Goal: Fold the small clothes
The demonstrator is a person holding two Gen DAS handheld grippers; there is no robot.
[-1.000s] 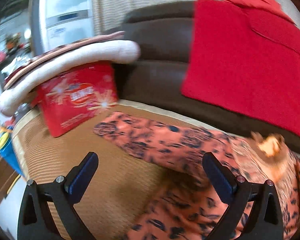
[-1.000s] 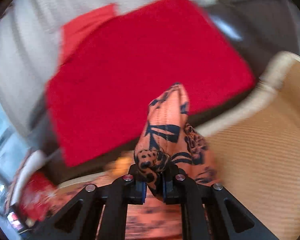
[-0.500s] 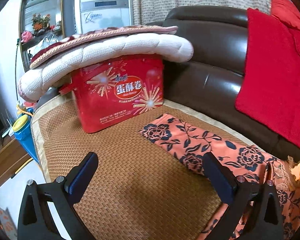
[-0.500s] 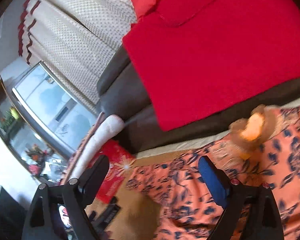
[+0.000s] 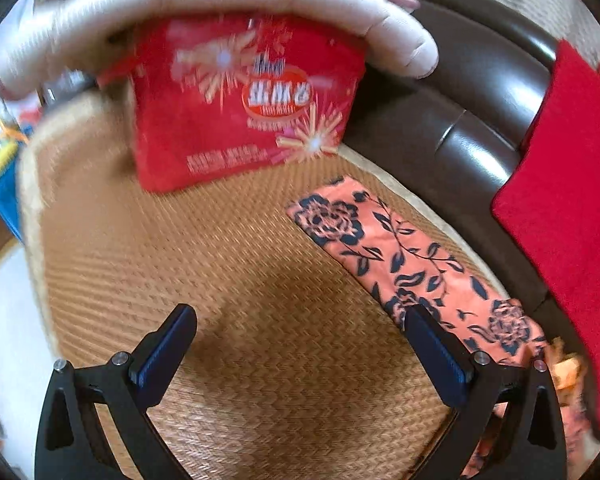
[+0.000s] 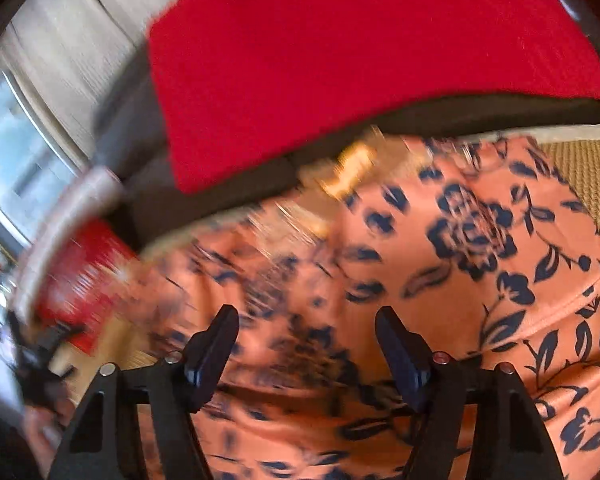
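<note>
Below, the left gripper point(image 5: 298, 350) is held wide open and empty, angled down over the woven mat point(image 5: 188, 280); one leg of the floral garment point(image 5: 396, 256) is seen stretched ahead of its right finger. The right gripper point(image 6: 306, 346) is likewise parted, gripping nothing, and is poised just above the garment's wider part point(image 6: 460, 264), with a red cloth point(image 6: 340, 60) beyond.

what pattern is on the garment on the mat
Orange-pink garment with dark navy roses and leaves; sharpest in the left wrist view.
</note>
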